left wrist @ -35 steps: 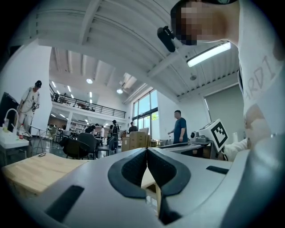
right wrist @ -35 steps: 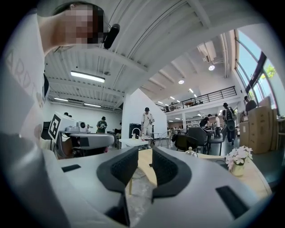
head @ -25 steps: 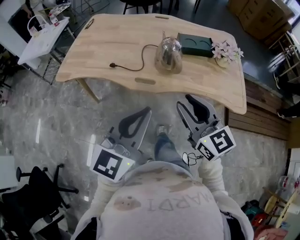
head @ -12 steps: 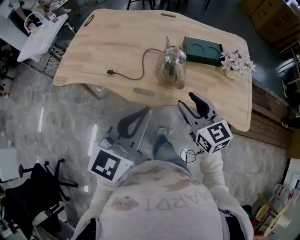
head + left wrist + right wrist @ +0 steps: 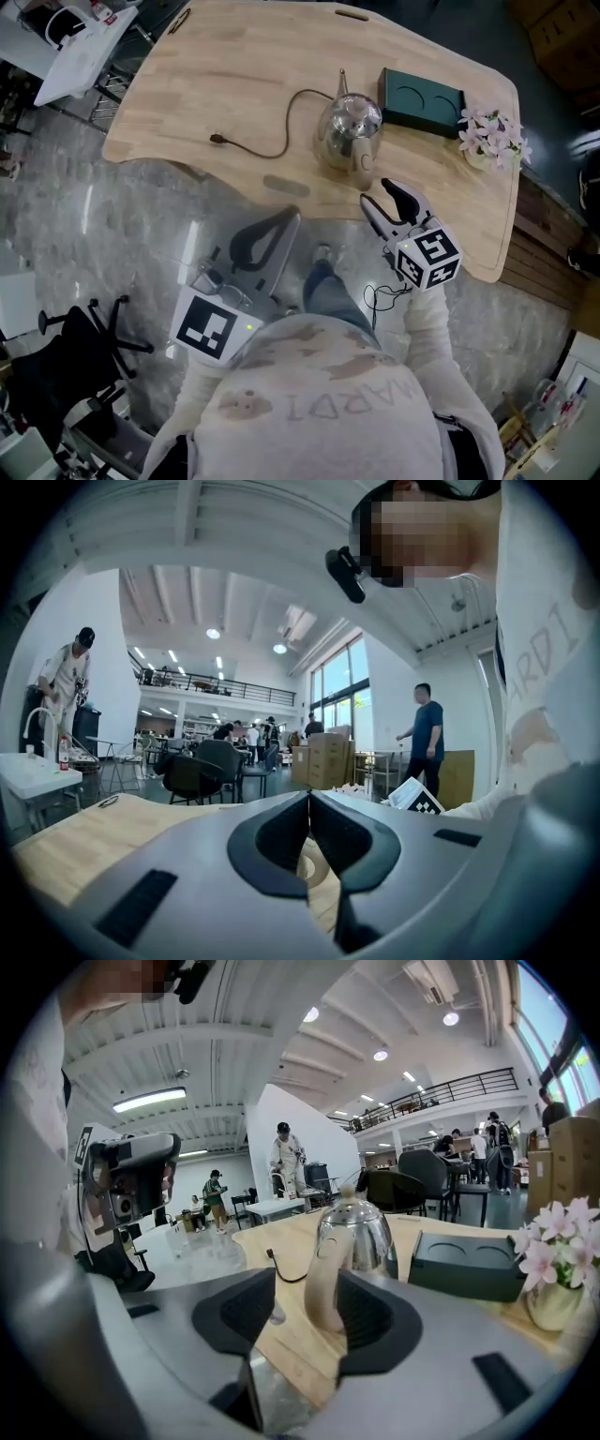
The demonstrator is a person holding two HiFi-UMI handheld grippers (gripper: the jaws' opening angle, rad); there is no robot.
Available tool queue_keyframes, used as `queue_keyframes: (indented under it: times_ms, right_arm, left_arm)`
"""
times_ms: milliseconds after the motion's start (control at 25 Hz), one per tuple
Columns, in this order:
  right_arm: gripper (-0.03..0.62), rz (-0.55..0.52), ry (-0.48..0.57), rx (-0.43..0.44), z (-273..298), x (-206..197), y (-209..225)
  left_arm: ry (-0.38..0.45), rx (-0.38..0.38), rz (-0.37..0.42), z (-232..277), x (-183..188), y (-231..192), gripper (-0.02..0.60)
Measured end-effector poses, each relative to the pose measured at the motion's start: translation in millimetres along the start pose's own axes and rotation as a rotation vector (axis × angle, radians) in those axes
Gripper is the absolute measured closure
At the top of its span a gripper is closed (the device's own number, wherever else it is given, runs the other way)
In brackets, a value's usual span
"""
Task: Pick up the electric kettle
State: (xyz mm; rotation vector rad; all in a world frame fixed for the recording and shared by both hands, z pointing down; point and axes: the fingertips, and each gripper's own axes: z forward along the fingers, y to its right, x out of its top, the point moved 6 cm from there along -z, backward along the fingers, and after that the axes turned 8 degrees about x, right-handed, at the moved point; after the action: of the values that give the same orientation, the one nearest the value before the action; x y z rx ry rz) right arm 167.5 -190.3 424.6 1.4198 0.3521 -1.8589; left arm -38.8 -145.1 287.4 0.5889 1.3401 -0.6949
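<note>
So, nothing is lifted yet: the approach is judged nearly done, with the closing on the handle and the lift still to be made. At 7 o'clock in the head view the left gripper (image 5: 292, 217) is held off the worktop (image 5: 206, 84), jaws closed tip to tip, nothing between them. The electric kettle (image 5: 352, 127) is stood upright near the worktop's front edge, right of centre, with a cord (image 5: 272, 150) trailed off toward 9 o'clock. Its spout (image 5: 341, 80) is pointed to 12 o'clock and its handle (image 5: 364, 161) to 6 o'clock, so the long axis is laid 12 to 6, handle toward the person. The right gripper (image 5: 378, 192) is placed just short of the handle, at 5 o'clock of the kettle. Its jaws have just been opening and are spread wide, nothing gripped. In the right gripper view the handle is framed between them, no contact seen.
</note>
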Motion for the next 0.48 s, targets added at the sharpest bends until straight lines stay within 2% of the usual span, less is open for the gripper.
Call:
queue_keyframes:
  times_ms: [240, 480]
  right_arm:
    - [0.404, 0.014, -0.044, 0.061, 15.3, -7.3, 20.0]
    - [0.404, 0.020, -0.098, 0.162, 31.3, -14.3, 30.0]
  left_arm:
    - [-0.032, 0.016, 0.005, 19.2, -3.2, -5.2, 0.568]
    - [-0.060, 0.031, 0.004, 33.6, -6.9, -8.4, 0.568]
